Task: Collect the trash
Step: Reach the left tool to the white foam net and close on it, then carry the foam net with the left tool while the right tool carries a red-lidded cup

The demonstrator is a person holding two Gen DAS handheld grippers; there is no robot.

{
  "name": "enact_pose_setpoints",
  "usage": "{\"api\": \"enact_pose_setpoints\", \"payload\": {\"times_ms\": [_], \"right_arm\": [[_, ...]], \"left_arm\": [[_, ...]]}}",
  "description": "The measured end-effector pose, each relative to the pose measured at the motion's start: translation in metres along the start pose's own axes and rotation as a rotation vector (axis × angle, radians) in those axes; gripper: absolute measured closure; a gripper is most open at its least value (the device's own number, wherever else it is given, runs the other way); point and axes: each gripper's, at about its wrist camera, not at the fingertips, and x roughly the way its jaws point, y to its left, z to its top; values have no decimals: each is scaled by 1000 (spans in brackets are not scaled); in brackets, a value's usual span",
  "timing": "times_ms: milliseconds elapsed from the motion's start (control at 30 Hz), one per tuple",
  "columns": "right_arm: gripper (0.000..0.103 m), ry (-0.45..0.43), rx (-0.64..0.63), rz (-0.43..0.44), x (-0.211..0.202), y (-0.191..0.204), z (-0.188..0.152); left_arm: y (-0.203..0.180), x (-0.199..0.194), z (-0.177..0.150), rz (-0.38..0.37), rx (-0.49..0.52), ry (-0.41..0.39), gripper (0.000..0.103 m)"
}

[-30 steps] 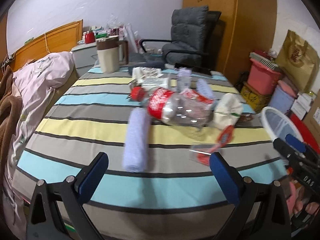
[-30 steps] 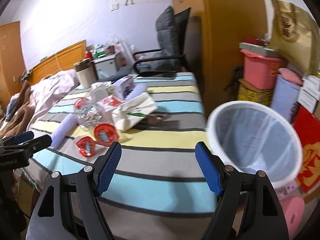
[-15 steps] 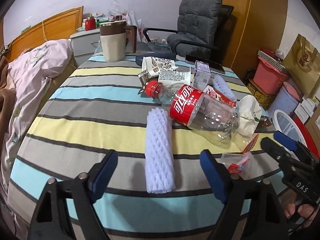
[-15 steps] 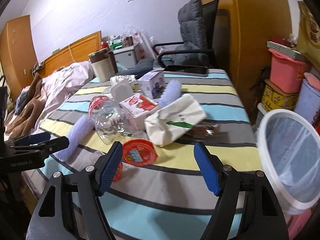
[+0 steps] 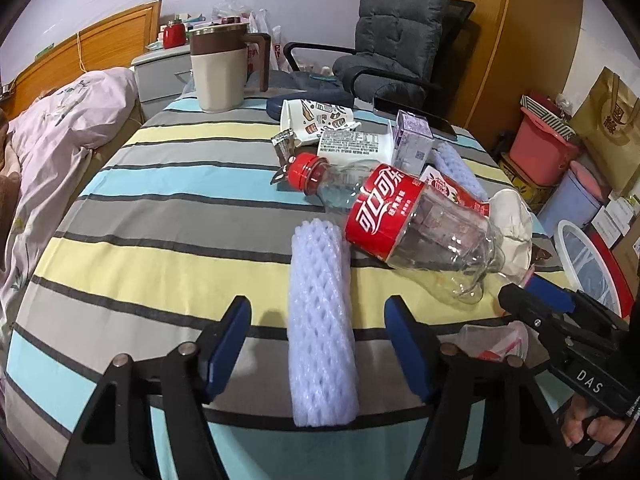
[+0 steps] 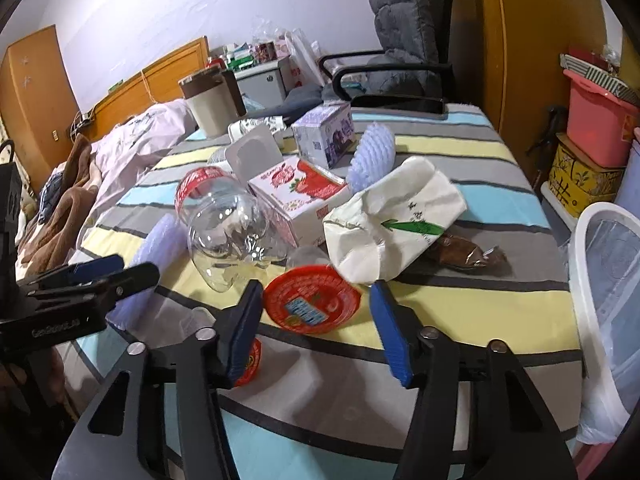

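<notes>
Overall: trash lay scattered across a table under a striped tablecloth (image 5: 168, 216).
Left gripper (image 5: 318, 350): fingers stood apart, straddling the near half of a white foam fruit sleeve (image 5: 320, 320); neither pad appeared to touch it.
Foam fruit sleeve: lay lengthwise on the cloth, its far end beside an empty Coca-Cola bottle (image 5: 400, 220).
Coca-Cola bottle: lay on its side, red cap on, its base toward the right gripper.
Right gripper (image 6: 316, 330): fingers stood apart, framing a red plastic cup lid (image 6: 310, 304) that lay flat on the cloth; contact could not be determined.
Other trash: strawberry carton (image 6: 298, 192), purple box (image 6: 324, 134) and white paper bag (image 6: 394, 220) sat together past the lid.
Bin: white-rimmed wastebasket (image 6: 608, 280) stood off the table's right edge.
Background: beige jug (image 5: 218, 70) at the table's far end.
</notes>
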Motion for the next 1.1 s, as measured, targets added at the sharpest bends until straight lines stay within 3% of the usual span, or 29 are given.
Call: {"api": "enact_pose_setpoints", "payload": {"times_ms": [67, 100, 367, 1100], "right_arm": [[53, 3, 3, 8, 0, -1, 0], [53, 3, 3, 11, 0, -1, 1], [53, -18, 13, 16, -2, -4, 1], [56, -93, 47, 21, -28, -10, -3]], "left_arm": [[-1, 2, 0, -17, 5, 6, 39], [-1, 4, 0, -26, 7, 12, 49], [-2, 6, 1, -38, 0, 14, 70], [-20, -43, -3, -67, 7, -96, 74]]}}
